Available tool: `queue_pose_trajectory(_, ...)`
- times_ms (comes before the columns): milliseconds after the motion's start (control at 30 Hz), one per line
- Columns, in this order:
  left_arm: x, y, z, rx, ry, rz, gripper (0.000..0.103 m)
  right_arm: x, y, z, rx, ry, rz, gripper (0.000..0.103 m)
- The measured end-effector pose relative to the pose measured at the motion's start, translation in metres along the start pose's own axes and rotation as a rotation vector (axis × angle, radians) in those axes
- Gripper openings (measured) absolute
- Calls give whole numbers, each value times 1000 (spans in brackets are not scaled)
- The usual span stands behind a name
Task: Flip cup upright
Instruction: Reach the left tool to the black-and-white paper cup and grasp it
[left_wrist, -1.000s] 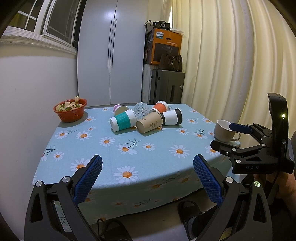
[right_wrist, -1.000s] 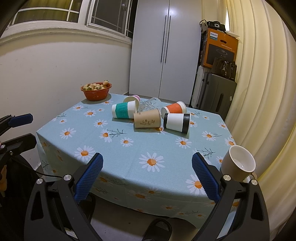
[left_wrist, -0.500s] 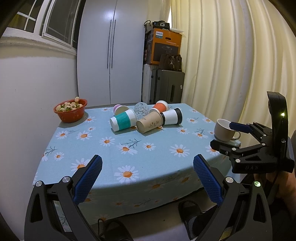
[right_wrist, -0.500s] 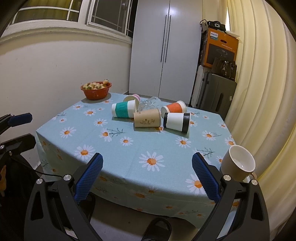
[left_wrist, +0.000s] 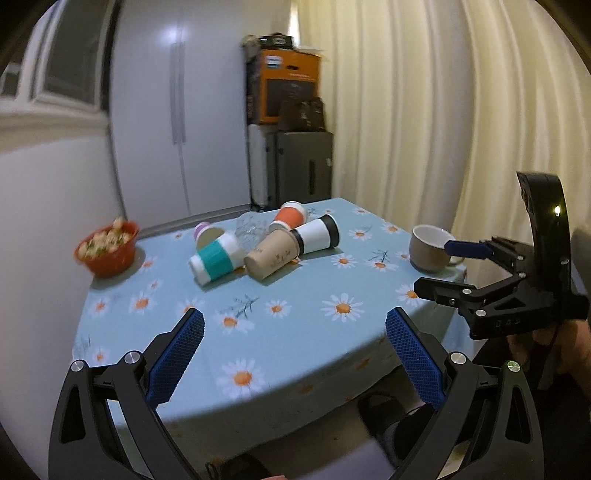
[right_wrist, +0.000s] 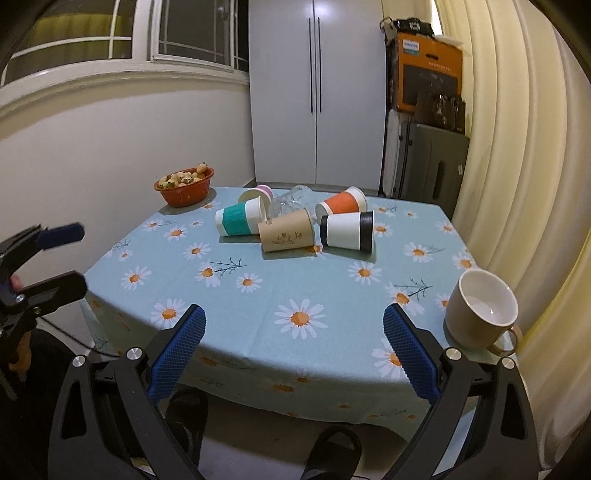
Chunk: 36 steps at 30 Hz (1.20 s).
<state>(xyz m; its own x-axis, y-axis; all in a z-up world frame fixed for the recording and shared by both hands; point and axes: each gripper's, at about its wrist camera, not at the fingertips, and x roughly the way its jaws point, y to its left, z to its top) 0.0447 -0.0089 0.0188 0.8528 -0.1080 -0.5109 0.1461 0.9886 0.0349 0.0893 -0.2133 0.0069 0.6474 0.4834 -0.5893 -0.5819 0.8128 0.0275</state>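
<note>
Several paper cups lie on their sides in a cluster at the far middle of the daisy tablecloth (right_wrist: 295, 288): a teal-banded cup (right_wrist: 240, 220), a brown cup (right_wrist: 286, 235), a black-and-white cup (right_wrist: 347, 230), an orange cup (right_wrist: 341, 201), a pink-rimmed cup (right_wrist: 256, 192) and a clear glass (right_wrist: 286, 199). A beige mug (right_wrist: 480, 310) stands upright at the near right corner. My left gripper (left_wrist: 295, 358) and right gripper (right_wrist: 295, 354) are both open and empty, held off the table's near edge. The cluster also shows in the left wrist view, with the brown cup (left_wrist: 271, 258) in front.
An orange bowl of small round food (right_wrist: 184, 184) sits at the far left corner. A white wardrobe (right_wrist: 314, 92), a boxes-and-suitcase stack (right_wrist: 428, 110) and a cream curtain (right_wrist: 517, 147) stand behind and right of the table. Slippers (right_wrist: 332, 450) lie on the floor below.
The left wrist camera has swung to the left and tilted, blurring its view. Both grippers stay open. The cups and mug have not moved.
</note>
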Motion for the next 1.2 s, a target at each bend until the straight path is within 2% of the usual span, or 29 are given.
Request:
queue_pose_trajectory(267,44,3,53,138,74,-78,96,18,-21,19,61,64,41,96)
queue_pose_trajectory(433,85,1,90,249,130,-130,96,28,-42,38,106,88,52,96)
queue_pose_trajectory(600,140,-10,115,370,226,-175,96,50,-68,54,187,167,93,96)
queue_pose_trajectory(867,225,-19,133,525,355,-216,96,84,-95,57,305,264,170,96)
queue_pose_trajectory(1200,318,-36,141,687,515,-320,93,107,-111,50,371,309,233,96)
